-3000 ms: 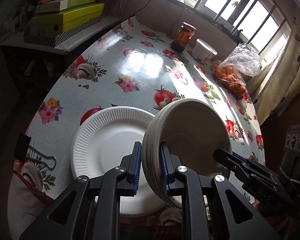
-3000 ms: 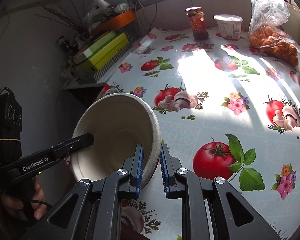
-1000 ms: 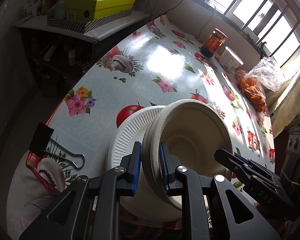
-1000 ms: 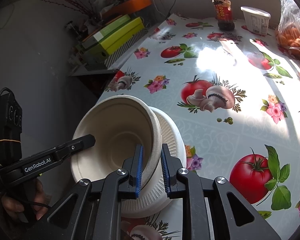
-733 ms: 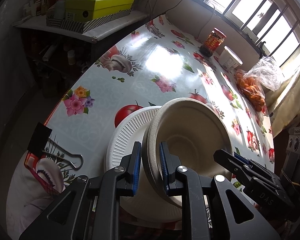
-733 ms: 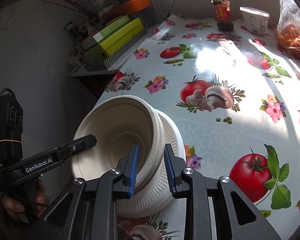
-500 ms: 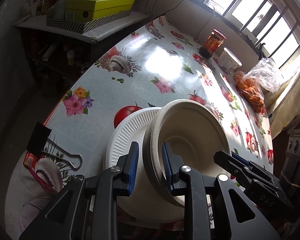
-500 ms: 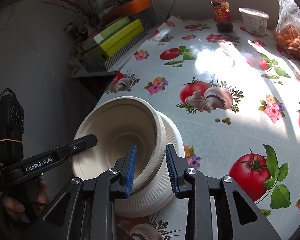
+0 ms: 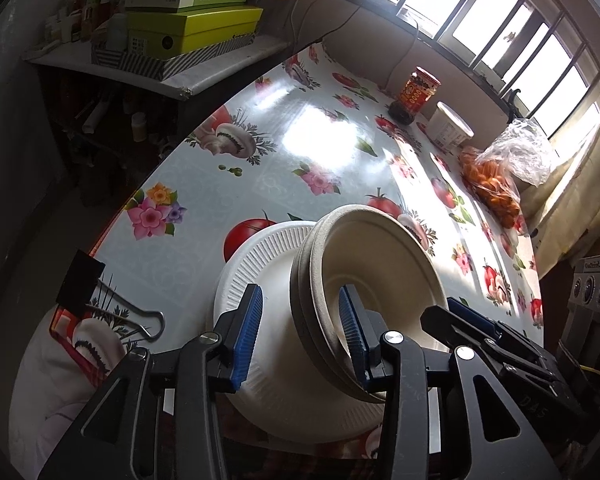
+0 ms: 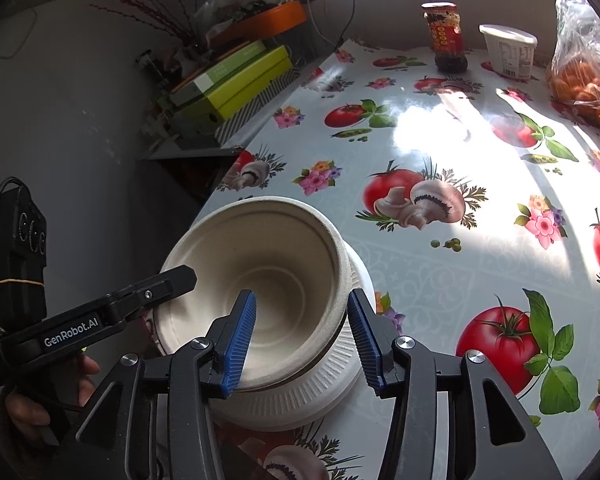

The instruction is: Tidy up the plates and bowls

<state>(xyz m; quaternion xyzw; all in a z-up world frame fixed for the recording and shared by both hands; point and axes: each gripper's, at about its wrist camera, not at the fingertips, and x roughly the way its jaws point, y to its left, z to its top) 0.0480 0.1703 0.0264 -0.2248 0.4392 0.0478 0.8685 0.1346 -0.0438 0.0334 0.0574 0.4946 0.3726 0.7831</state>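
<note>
A beige paper bowl (image 9: 384, 264) (image 10: 268, 276) sits on a white ribbed paper plate (image 9: 256, 264) (image 10: 340, 384) near the table's front left corner. My left gripper (image 9: 300, 330) is open, its jaws straddling the bowl's left rim without gripping it. My right gripper (image 10: 302, 340) is open, its jaws straddling the bowl's near right rim. Each gripper shows in the other's view, the right one in the left wrist view (image 9: 496, 340) and the left one in the right wrist view (image 10: 140, 296).
The tablecloth (image 10: 480, 240) has tomato and mushroom prints. At the far end stand a red jar (image 10: 446, 36), a white tub (image 10: 508, 50) and a bag of oranges (image 10: 584, 76). Green boxes (image 10: 236, 80) lie on a side shelf. A binder clip (image 9: 112, 300) holds the cloth's edge.
Both grippers brought the bowl down onto the plate, then opened and let go of its rim. The bowl now rests on the plate.
</note>
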